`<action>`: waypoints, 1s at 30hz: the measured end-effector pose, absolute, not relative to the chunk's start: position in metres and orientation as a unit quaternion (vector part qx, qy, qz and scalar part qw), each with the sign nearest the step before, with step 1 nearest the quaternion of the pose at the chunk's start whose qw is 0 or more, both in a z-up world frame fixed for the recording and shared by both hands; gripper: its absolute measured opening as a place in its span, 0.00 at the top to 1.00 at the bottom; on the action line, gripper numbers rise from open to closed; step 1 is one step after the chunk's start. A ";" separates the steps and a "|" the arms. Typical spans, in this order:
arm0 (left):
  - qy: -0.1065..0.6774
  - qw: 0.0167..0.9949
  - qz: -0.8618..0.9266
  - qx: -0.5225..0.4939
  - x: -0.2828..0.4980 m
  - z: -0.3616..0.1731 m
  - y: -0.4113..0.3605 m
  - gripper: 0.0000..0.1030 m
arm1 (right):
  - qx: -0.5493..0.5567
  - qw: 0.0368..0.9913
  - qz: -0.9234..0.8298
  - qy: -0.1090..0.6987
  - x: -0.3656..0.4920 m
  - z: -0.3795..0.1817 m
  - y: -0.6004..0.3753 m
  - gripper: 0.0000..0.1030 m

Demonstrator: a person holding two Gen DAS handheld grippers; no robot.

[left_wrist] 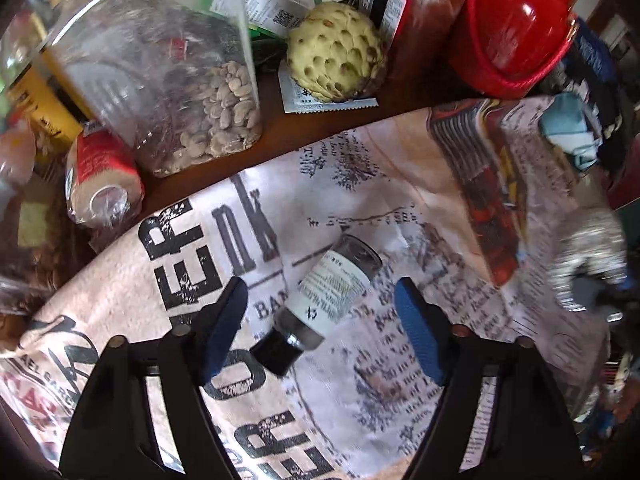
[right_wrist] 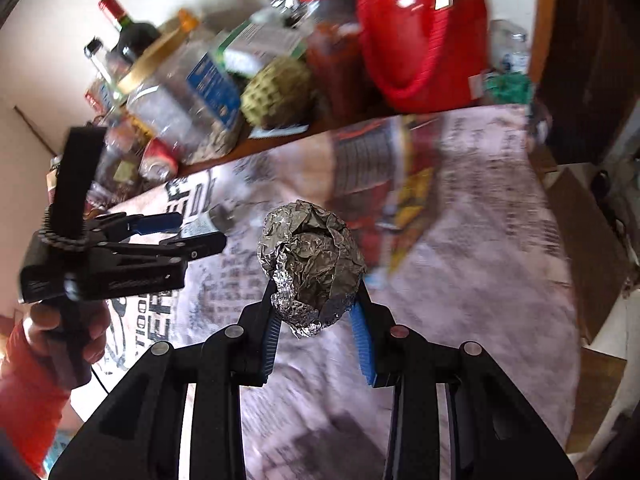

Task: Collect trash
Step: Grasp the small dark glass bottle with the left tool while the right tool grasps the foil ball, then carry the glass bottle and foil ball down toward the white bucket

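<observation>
Printed cloth (left_wrist: 400, 184) is mostly bare in front, open for passing; only a small bottle (left_wrist: 320, 300) lies on it, between the left gripper (left_wrist: 320, 332) fingers. Back edge is packed: nut jar (left_wrist: 168, 80), tipped can (left_wrist: 104, 176), bumpy fruit (left_wrist: 338, 52), red bag (left_wrist: 516, 28), little gap between. Left gripper itself blocks the left side from the right wrist view.
</observation>
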State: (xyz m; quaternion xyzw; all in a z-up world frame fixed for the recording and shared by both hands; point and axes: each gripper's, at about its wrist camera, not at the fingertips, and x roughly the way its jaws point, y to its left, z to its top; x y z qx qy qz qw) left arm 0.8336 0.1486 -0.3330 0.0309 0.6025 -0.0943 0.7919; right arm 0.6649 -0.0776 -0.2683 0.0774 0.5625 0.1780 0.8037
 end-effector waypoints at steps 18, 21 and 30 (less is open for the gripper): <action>0.602 0.796 -0.058 0.008 0.792 -0.311 0.108 0.73 | 0.103 0.836 0.177 0.509 0.636 -0.212 -0.113 0.71; 0.570 0.820 -0.054 -0.007 0.770 -0.275 0.099 0.73 | 0.096 0.839 0.182 0.504 0.627 -0.202 -0.122 0.71; 0.449 0.893 -0.014 -0.039 0.694 -0.156 0.071 0.73 | 0.081 0.860 0.212 0.457 0.594 -0.151 -0.159 0.71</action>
